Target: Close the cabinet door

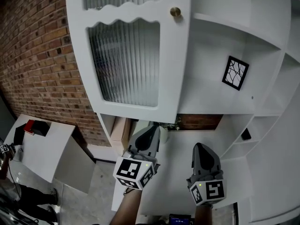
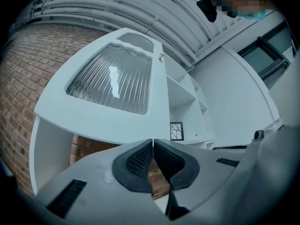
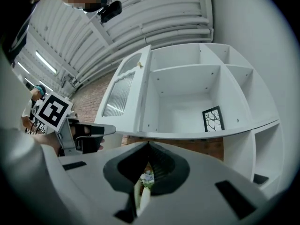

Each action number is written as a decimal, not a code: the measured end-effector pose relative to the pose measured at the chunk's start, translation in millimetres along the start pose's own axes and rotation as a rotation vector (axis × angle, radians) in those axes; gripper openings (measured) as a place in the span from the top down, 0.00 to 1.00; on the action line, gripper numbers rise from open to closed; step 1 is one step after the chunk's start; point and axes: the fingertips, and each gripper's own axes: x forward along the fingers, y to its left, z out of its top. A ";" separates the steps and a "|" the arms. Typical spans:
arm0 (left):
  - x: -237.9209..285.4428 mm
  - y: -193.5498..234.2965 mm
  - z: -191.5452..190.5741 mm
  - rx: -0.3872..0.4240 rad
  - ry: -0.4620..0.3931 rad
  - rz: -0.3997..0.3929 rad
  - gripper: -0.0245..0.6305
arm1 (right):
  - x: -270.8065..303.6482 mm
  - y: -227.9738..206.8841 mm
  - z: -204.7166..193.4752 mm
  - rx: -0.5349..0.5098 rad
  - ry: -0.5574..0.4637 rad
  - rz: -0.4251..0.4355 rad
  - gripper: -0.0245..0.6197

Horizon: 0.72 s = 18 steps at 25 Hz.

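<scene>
The white cabinet door (image 1: 126, 60) with a ribbed glass pane and a brass knob (image 1: 175, 12) stands swung open, away from the open compartment (image 1: 220, 55). My left gripper (image 1: 151, 134) is shut and empty, just below the door's bottom edge and not touching it. My right gripper (image 1: 200, 147) is level with it to the right, under the open compartment, jaws together with nothing held. The left gripper view has the door (image 2: 110, 78) above the shut left gripper (image 2: 153, 142). In the right gripper view the door (image 3: 123, 95) rises beyond the shut right gripper (image 3: 149, 144).
A black-framed picture (image 1: 235, 72) leans in the open compartment. The brick wall (image 1: 33, 55) runs on the left behind the door. A white tabletop (image 1: 44, 146) carrying a red-and-black thing lies lower left. More white shelves (image 1: 262, 125) and a small dark thing (image 1: 245, 134) are at right.
</scene>
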 end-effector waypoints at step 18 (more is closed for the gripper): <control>-140.0 -0.1 5.8 -0.051 0.076 -0.046 0.93 | -82.7 116.4 18.5 -0.019 0.038 -0.056 0.96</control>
